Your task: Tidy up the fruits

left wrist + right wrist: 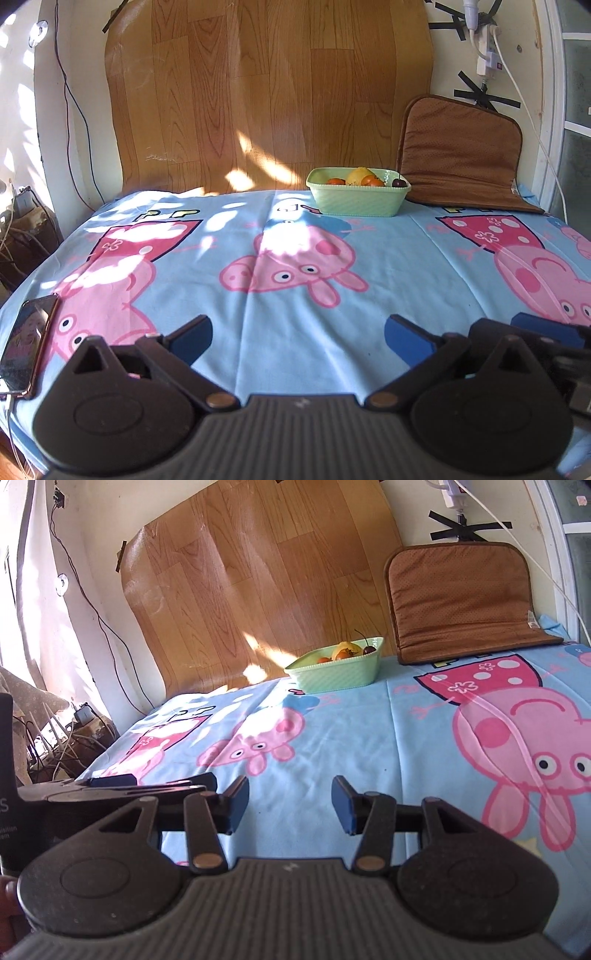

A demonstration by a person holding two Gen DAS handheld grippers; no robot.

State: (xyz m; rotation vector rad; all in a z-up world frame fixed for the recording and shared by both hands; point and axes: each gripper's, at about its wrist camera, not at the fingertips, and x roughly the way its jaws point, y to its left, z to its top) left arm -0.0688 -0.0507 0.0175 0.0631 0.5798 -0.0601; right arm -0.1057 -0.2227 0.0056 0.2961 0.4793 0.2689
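Two grippers sit low over the near end of a table covered by a light blue cartoon-pig cloth [295,325]. The left gripper [298,334] has its blue-padded jaws spread very wide, with nothing but cloth between them. The right gripper [290,803] has its jaws apart by a moderate gap, also empty; the left wrist view catches part of it at the lower right edge, and the right wrist view shows the left gripper just beside it on the left. A fingertip [9,890] shows at the lower left edge of the right wrist view.

A smartphone [27,347] lies on the cloth near the left edge of the table, its screen lit and a white cable running from its near end.

Farther back, the middle of the cloth holds nothing but patches of sunlight. At the far end, well apart from both grippers, stands a pale green rectangular basket [356,201]. Inside it lie a yellow fruit [358,175], small orange fruits [372,181] beside it, and a dark cherry [398,182] with a long stem at the basket's right end.

Just right of the basket, a brown seat cushion [461,155] leans against the wall. Behind the basket, a wood-grain sheet [266,92] is taped to the wall. Black tape [484,94] and a white power strip [487,48] hang at the upper right.
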